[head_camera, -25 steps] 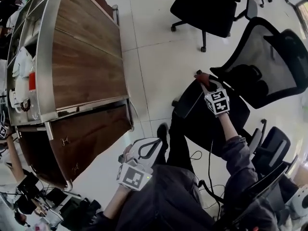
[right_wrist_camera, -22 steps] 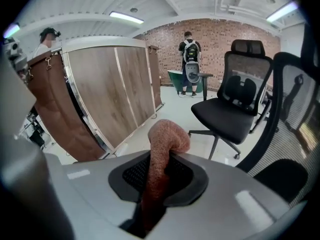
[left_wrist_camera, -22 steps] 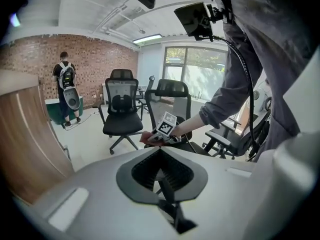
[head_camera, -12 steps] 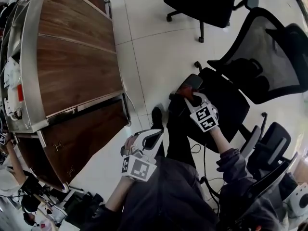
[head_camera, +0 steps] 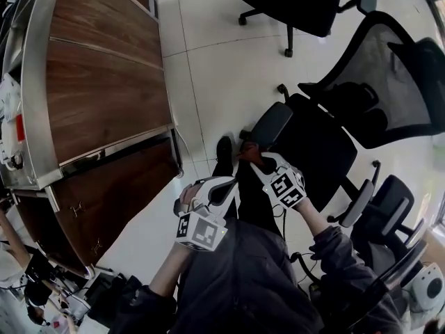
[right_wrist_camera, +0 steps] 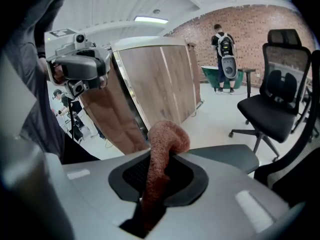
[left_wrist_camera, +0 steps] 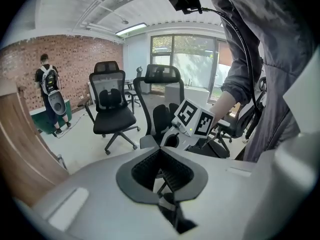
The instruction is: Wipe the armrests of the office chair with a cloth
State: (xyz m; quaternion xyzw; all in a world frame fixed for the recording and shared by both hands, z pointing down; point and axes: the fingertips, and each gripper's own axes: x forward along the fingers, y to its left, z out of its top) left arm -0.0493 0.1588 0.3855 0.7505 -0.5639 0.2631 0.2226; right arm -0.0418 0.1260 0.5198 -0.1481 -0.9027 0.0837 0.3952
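- The right gripper (head_camera: 256, 157) (right_wrist_camera: 155, 179) has its jaws pinched on a reddish-brown cloth (right_wrist_camera: 162, 144) (head_camera: 247, 147). The cloth rises out of the jaws and curls over just past their tips.
- The armrest (head_camera: 270, 125) (right_wrist_camera: 227, 158) of the office chair (head_camera: 316, 148) lies just ahead of the right gripper's tips. In the right gripper view its grey pad sits just behind the cloth, to its right. Whether cloth and pad touch cannot be told.
- The right forearm (head_camera: 311, 218) reaches forward from a dark sleeve, and the marker cube (head_camera: 286, 188) faces up.
- The left gripper (head_camera: 219, 186) (left_wrist_camera: 162, 171) sits beside the right one, to its left and near the person's lap. Its jaws are slightly parted with nothing between them.
- The left forearm (head_camera: 170, 270) is bare and angled forward.
- A wooden desk (head_camera: 104, 82) stands well off to the left gripper's left.
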